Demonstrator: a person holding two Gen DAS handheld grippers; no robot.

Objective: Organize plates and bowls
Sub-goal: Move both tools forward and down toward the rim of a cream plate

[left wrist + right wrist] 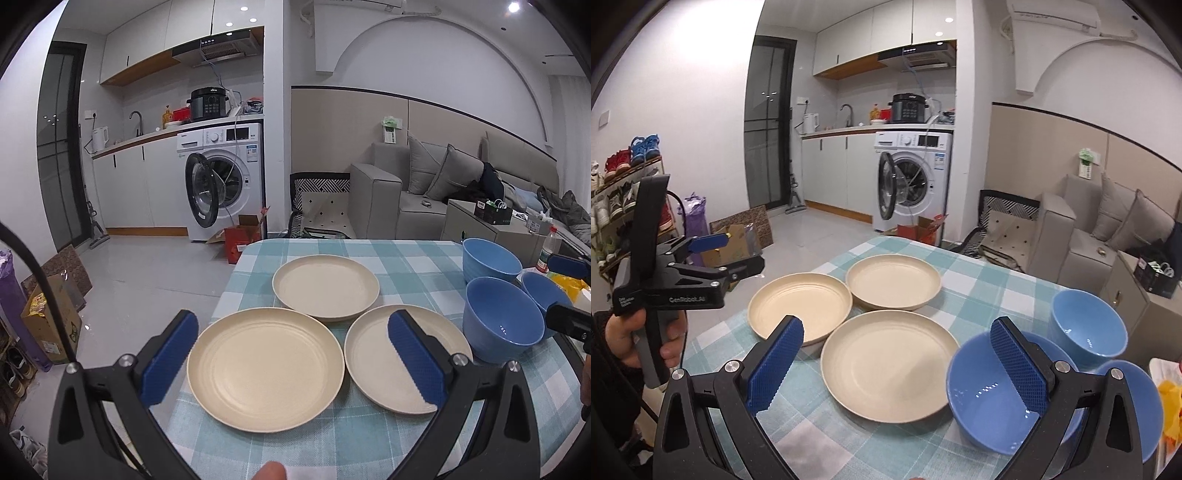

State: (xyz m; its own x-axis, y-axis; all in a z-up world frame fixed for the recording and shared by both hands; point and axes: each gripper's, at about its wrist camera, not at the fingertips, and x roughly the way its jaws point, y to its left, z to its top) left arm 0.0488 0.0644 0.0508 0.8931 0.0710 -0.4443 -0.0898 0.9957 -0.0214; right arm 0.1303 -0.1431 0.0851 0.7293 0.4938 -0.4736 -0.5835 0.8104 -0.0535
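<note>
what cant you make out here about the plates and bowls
- Third blue bowl: right wrist view, mostly behind the right tongs.
- Same bowl: left wrist view, partly behind the nearest blue bowl.
- Right plate: left wrist view, near rim covered by the left tongs.

Three plates (266,367) cluster on the table (413,262) ahead of my left tongs (291,354), two near and one behind. Three bowls (993,395) sit to their right, the nearest just under my right tongs (899,363).
</note>
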